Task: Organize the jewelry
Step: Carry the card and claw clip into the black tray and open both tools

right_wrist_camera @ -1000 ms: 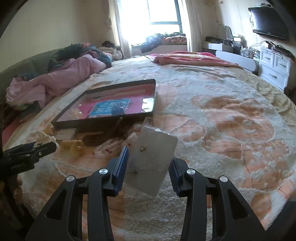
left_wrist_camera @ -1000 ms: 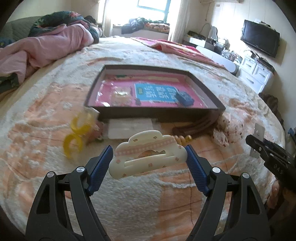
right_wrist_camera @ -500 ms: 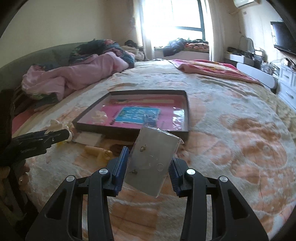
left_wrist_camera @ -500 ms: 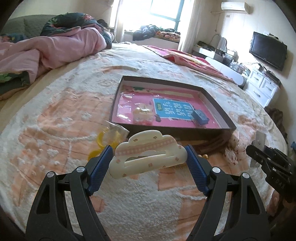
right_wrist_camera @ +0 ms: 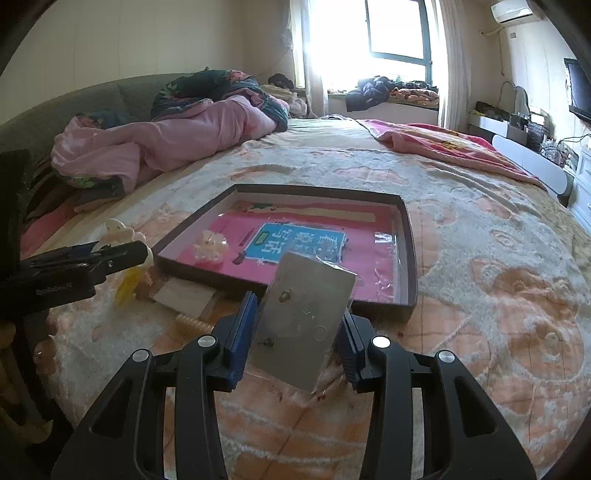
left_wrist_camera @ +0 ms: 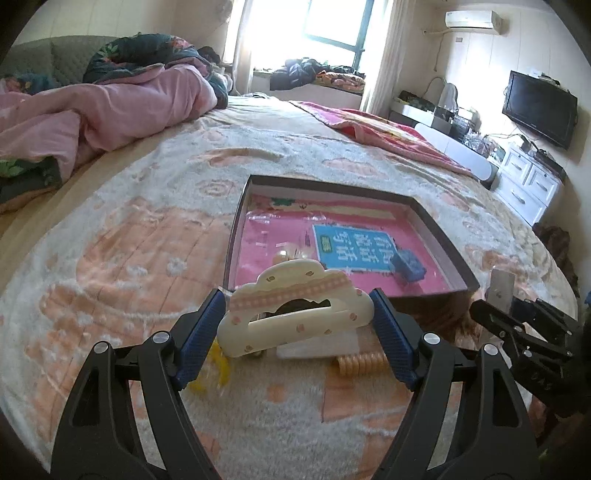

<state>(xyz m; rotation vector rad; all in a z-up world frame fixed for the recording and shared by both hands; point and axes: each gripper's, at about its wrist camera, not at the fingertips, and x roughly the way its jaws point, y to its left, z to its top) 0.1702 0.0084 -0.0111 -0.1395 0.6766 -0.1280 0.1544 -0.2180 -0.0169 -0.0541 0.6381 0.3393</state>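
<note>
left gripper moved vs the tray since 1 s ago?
Yes. The left gripper, shut on the hair claw, has come toward the tray and shifted rightward along its near wall.

Blue card (left_wrist_camera: 354, 249) in tray (left_wrist_camera: 439, 236) — white Chinese characters, unclear

Daylight came hard through the window (left_wrist_camera: 332, 26), which was blown out to white in both views. The bed (right_wrist_camera: 480, 258) was evenly lit and its shadows were soft. Glare lay on the plastic film in the tray (right_wrist_camera: 406, 236). Fisheye bending curved the edges; the corners were black. Focus was sharp, without motion blur.
</note>
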